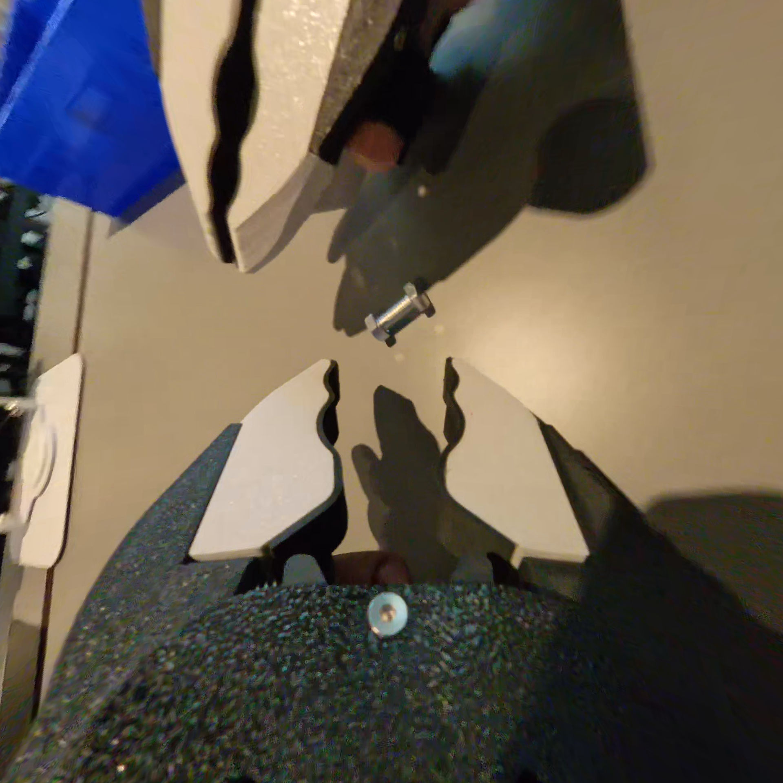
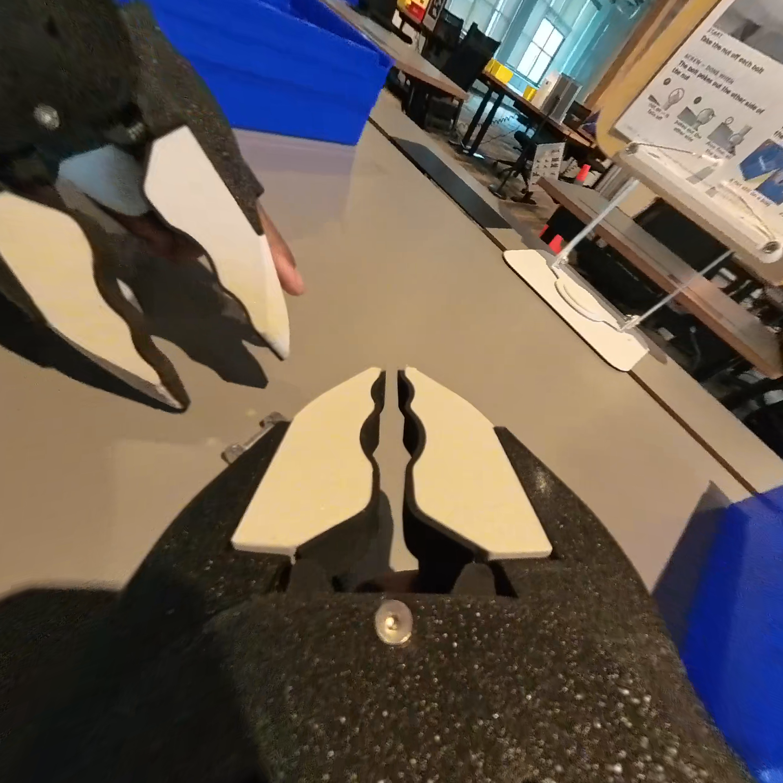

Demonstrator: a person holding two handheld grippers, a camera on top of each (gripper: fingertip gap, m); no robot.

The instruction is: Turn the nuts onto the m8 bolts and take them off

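Observation:
A silver M8 bolt with a nut on it [image 1: 400, 313] lies on the beige table [image 1: 593, 339], just beyond my left gripper's tips. My left gripper [image 1: 392, 364] is open and empty, a little above the table. It also shows in the right wrist view [image 2: 229, 377], at the left with its fingers apart. My right gripper [image 2: 392, 372] is shut with only a thin slit between the fingers and holds nothing. It hangs at the top of the left wrist view [image 1: 226, 254], to the left of the bolt. In the right wrist view a shiny bit of the bolt [image 2: 252, 436] peeks out beside my right gripper's left finger.
A blue bin [image 2: 275, 72] stands at the far side of the table and shows in the left wrist view [image 1: 84, 106]. Another blue bin [image 2: 728, 614] is close at the right. A clear sign stand on a white base [image 2: 584, 305] stands near the table's right edge.

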